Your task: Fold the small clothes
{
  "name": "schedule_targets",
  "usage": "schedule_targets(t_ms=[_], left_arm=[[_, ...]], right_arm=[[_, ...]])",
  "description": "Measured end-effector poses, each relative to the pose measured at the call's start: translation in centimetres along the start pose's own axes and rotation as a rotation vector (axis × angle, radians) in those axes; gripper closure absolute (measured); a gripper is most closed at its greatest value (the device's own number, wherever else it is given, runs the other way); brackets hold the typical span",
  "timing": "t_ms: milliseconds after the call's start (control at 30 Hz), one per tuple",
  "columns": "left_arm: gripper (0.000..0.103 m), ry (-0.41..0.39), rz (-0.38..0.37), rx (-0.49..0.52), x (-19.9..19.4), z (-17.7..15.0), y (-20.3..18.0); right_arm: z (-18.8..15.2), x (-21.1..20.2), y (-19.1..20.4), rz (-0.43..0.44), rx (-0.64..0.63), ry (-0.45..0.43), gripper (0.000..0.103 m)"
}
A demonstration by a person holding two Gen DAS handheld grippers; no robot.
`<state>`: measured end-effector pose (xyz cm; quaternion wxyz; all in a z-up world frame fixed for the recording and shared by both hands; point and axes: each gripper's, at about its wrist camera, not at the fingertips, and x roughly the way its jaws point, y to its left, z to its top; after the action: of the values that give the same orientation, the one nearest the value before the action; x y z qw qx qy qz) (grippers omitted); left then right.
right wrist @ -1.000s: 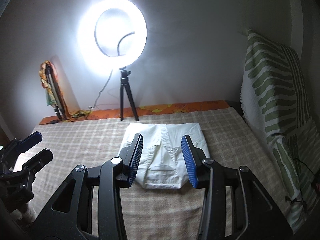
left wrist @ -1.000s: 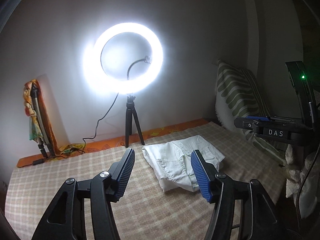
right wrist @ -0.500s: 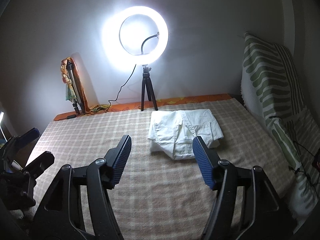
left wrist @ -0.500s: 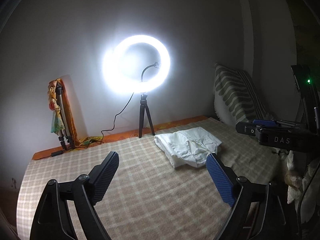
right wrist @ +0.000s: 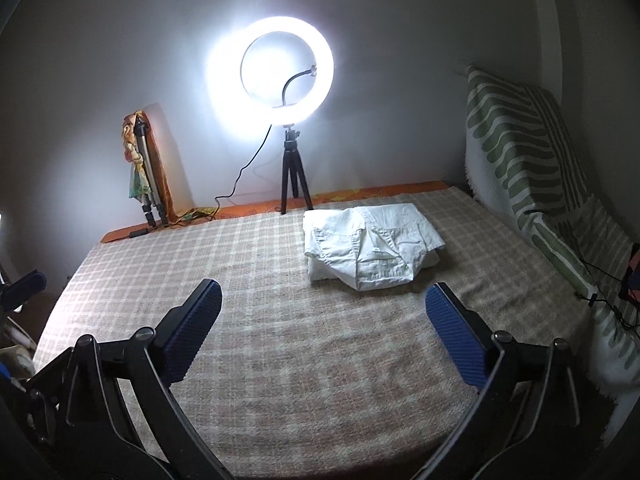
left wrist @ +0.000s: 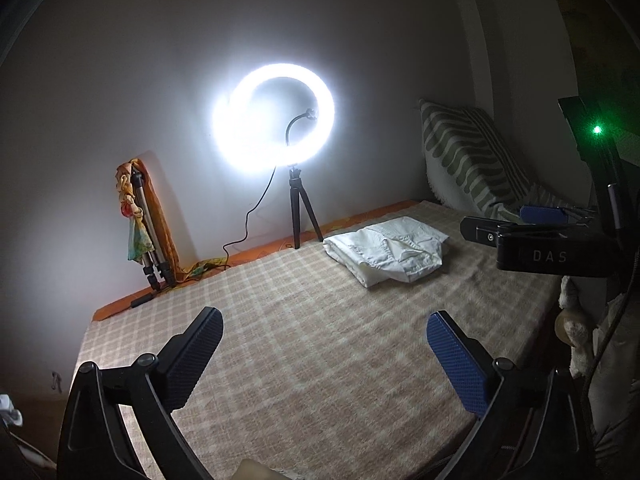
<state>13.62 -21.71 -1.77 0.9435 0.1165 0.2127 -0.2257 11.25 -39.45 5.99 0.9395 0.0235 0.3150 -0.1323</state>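
Both grippers are hanging above the checked bedspread (right wrist: 320, 380) with nothing in them. The left gripper (left wrist: 324, 360) has its jaws spread wide, tilted down toward the bed, and the right gripper (right wrist: 323, 332) is the same — fingers splayed, empty. The folded white garment (right wrist: 370, 246) lies flat on the bedspread ahead of the right gripper and a bit to its right, well clear of the fingertips. From the left gripper it sits ahead and off to the right (left wrist: 386, 250). Past the garment, a lit ring light (right wrist: 286, 70) on a small tripod stands by the wall — a green striped cushion (right wrist: 520, 148) leans at the far right.
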Motion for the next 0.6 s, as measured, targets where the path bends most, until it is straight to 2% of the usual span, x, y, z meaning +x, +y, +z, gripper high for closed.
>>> schedule_targets(t_ms=[167, 333, 600], left_arm=[[0.001, 0.01, 0.018, 0.002, 0.2, -0.8, 0.1], [0.001, 0.057, 0.033, 0.004, 0.9, -1.7, 0.1], [0.001, 0.072, 0.045, 0.019, 1.1, -2.2, 0.0]], right_arm=[[-0.9, 0.4, 0.4, -0.008, 0.0, -0.012, 0.0], [-1.5, 1.1, 0.5, -0.011, 0.018, 0.004, 0.0], [-1.7, 1.7, 1.1, -0.017, 0.002, 0.012, 0.0]])
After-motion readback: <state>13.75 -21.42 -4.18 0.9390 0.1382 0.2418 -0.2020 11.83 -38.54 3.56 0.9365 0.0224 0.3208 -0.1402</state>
